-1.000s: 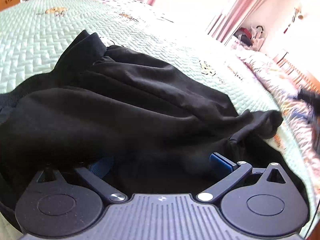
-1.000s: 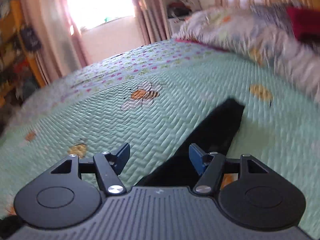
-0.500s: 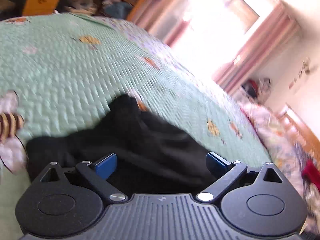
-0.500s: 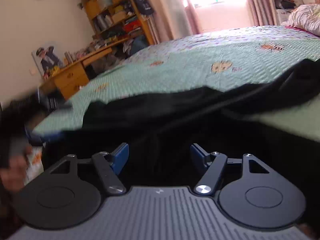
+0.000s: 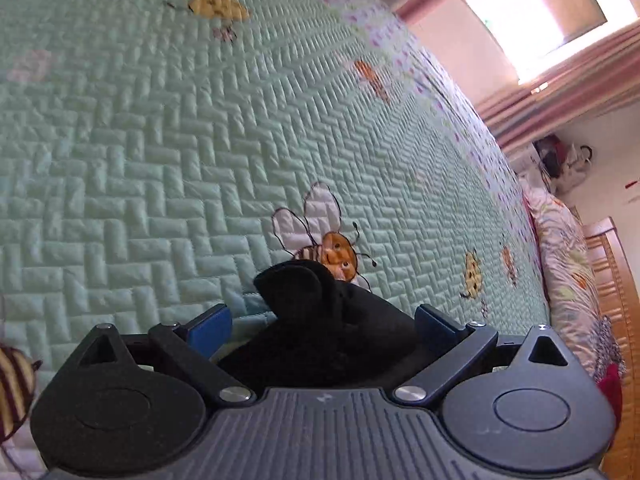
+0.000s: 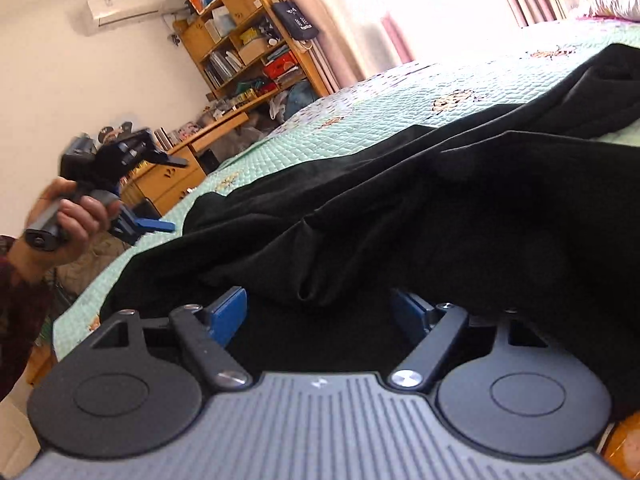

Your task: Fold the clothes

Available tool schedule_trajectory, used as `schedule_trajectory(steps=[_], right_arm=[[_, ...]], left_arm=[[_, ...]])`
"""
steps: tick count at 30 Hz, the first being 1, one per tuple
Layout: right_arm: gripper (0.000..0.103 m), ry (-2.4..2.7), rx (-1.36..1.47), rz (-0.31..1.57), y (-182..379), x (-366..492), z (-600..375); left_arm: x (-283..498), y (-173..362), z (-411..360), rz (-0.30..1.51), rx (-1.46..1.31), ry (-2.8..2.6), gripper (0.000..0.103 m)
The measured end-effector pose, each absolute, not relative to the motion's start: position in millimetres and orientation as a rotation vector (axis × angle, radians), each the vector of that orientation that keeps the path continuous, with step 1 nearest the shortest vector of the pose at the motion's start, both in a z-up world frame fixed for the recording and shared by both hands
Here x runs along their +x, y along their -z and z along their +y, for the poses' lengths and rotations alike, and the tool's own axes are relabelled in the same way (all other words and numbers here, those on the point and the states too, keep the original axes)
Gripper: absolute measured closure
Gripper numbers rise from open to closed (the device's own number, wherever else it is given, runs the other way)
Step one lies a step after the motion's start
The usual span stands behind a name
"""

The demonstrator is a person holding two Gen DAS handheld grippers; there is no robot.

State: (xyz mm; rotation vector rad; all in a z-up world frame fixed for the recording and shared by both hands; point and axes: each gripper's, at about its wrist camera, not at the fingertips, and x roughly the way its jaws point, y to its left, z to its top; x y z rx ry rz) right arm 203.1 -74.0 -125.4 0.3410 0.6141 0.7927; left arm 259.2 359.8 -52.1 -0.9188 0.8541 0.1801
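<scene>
The black garment (image 6: 420, 208) lies rumpled across the green quilt (image 6: 360, 116), its near edge bunched in front of the right gripper (image 6: 318, 312), whose jaws have just been opening and stand wide with cloth between them but not pinched; the left gripper (image 5: 322, 320) — lifted clear — also gapes, a dark fold (image 5: 320, 312) lying loose between its blue pads. To fold well, I'd judge each should pinch one single-layer corner, draw it taut, then lay it flat.

The right gripper (image 6: 320, 314) is held low with its blue fingers (image 6: 228, 314) spread wide, having just been opening, while the left gripper (image 5: 323, 322), gripped by the left hand (image 6: 66, 216), is raised with its fingers apart.
</scene>
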Motion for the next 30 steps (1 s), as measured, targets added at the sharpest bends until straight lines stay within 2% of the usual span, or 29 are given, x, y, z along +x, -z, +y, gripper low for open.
schedule_trajectory(steps=[5, 13, 17, 19, 20, 21, 23, 25, 28, 30], right_arm=[[0.022, -0.801, 0.364, 0.612, 126.6, 205.5, -74.7], [0.022, -0.805, 0.379, 0.607, 131.8, 201.6, -80.0], [0.022, -0.805, 0.379, 0.606, 133.6, 199.6, -85.3], [0.022, -0.805, 0.379, 0.605, 133.5, 199.4, -87.3], [0.022, -0.805, 0.378, 0.605, 133.3, 199.3, -87.5], [0.022, -0.804, 0.377, 0.606, 133.1, 199.1, -87.4], [0.022, -0.803, 0.376, 0.606, 132.6, 198.9, -87.5], [0.022, -0.802, 0.376, 0.607, 132.1, 198.3, -87.1], [0.022, -0.803, 0.378, 0.607, 131.0, 197.4, -87.7], [0.022, -0.803, 0.379, 0.609, 130.8, 197.2, -88.0]], left_arm=[[285.5, 62.0, 354.8, 0.935, -0.91, -0.124, 0.005], [338.7, 83.0, 341.4, 1.177, -0.848, -0.082, 0.008], [351.0, 89.5, 339.0, 1.227, -0.819, -0.083, 0.017], [353.2, 88.1, 340.5, 1.186, -0.816, -0.1, 0.037], [353.5, 86.4, 339.6, 1.162, -0.8, -0.087, 0.058], [352.8, 84.1, 336.9, 1.139, -0.785, -0.068, 0.067], [338.9, 69.0, 324.6, 1.024, -0.703, -0.04, 0.072], [316.5, 48.1, 306.9, 0.87, -0.577, -0.015, 0.074], [253.0, 8.7, 252.5, 0.59, -0.225, 0.031, 0.073], [211.3, 2.0, 200.9, 0.511, 0.064, 0.101, 0.071]])
